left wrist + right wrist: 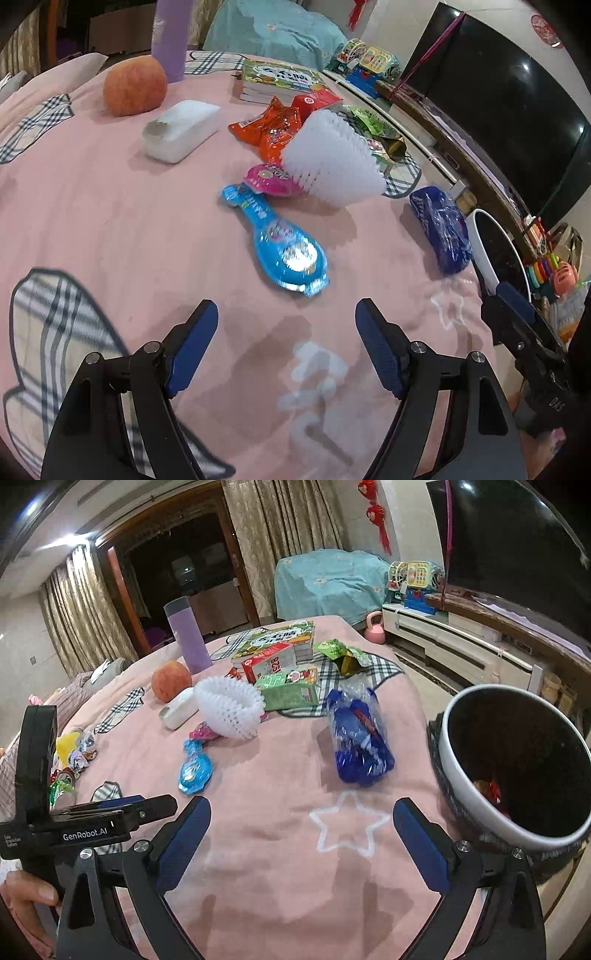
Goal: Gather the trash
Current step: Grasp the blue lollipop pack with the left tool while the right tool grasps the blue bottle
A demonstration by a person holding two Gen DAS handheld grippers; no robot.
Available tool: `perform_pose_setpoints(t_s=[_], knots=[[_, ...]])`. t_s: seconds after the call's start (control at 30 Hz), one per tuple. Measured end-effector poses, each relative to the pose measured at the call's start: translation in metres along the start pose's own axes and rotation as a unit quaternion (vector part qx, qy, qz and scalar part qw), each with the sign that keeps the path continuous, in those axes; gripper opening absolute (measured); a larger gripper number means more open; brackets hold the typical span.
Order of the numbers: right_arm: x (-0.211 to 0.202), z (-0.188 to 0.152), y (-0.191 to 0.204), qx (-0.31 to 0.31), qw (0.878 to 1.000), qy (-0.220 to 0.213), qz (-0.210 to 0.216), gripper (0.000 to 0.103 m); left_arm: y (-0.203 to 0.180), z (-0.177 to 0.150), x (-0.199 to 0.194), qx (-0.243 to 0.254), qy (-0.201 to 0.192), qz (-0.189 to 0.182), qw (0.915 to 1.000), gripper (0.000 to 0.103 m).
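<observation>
Trash lies on a pink bedspread point(110, 221). A blue spoon-shaped wrapper point(280, 240) point(194, 770) lies just ahead of my left gripper point(286, 310), which is open with nothing between its fingers. Beyond it are a pink wrapper point(273, 179), a white foam net point(332, 158) point(229, 710), an orange wrapper point(273, 129) and a green wrapper point(373, 125). A crumpled blue plastic bag point(356, 738) point(441, 229) lies ahead of my right gripper point(302, 806), also open and empty. A white-rimmed bin point(517, 760) with some trash inside stands at the right, beside the bed's edge.
An apple point(135, 86), a white case point(181, 129), a purple cup point(188, 635), a stack of books point(284, 79) and drink cartons point(291, 692) sit farther back. More crumpled wrappers point(77, 753) lie at the left. A TV point(517, 554) and a low cabinet point(461, 646) stand on the right.
</observation>
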State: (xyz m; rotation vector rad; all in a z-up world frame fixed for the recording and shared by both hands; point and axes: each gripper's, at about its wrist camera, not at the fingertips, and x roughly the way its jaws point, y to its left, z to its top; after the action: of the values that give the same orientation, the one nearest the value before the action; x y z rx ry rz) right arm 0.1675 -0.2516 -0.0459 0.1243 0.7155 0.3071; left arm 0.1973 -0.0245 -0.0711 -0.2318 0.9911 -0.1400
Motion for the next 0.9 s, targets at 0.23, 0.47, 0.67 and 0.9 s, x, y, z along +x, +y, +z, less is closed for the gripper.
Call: perform_pose_setpoints(t_s=[0.23,0.47,0.67,0.9], knots=[[0.022,0.021,-0.012,-0.007,1.0,-0.003,-0.005,0.099,-0.008,0.021,0.027,0.02,0.017,0.031,0.9992,0.079],[0.056,0.034,-0.022,-0.011,0.998,0.039,-0.042,0.079,-0.012,0.028,0.04,0.048,0.003,0.063,0.9968,0.067],[0.069,0.024,-0.025,-0.009,0.997,0.055,-0.054,0.04,0.003,0.026,0.034,0.045,-0.009,0.042,0.9981,0.05],[0.047,0.009,-0.021,0.022,0.999,0.046,-0.009,0.035,0.01,0.005,0.012,0.043,-0.001,-0.004,0.9991,0.05]])
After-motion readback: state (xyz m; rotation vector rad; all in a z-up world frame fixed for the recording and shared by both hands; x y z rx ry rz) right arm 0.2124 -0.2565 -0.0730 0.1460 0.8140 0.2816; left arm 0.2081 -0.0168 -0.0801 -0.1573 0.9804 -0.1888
